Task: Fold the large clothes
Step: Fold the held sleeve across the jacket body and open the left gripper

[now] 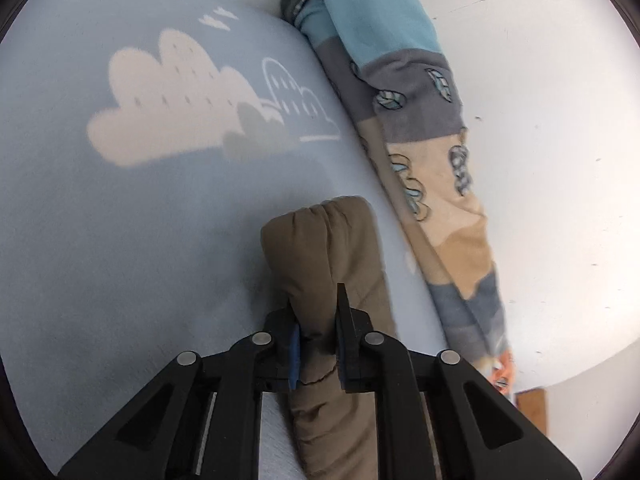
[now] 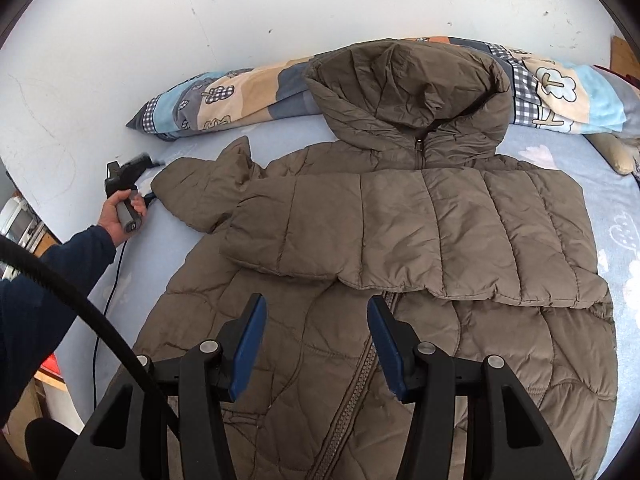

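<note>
Where the left wrist view looks along its fingers, the left gripper [image 1: 318, 332] stands clamped on the cuff end of a brown sleeve [image 1: 324, 248], which runs from lower centre up to mid-frame over a pale blue bedsheet [image 1: 100, 220] printed with a white cloud [image 1: 168, 100]. A patterned quilt [image 1: 420, 128] lies along the sheet's right edge, against a white wall [image 1: 560, 120].
Risk, judged: the padded, slick cuff may slide out of the narrow bite if pulled quickly.

Right wrist view: the right gripper [image 2: 316, 344] hangs at lower centre, jaws about half apart, holding nothing, above the puffer jacket [image 2: 400, 240] spread mid-frame, hood [image 2: 408, 88] at top. One sleeve is already folded across the chest; the other stretches to the left hand [image 2: 116, 216] at left.
Risk, judged: dragging that sleeve across may shift the folded one or bunch the body.
</note>
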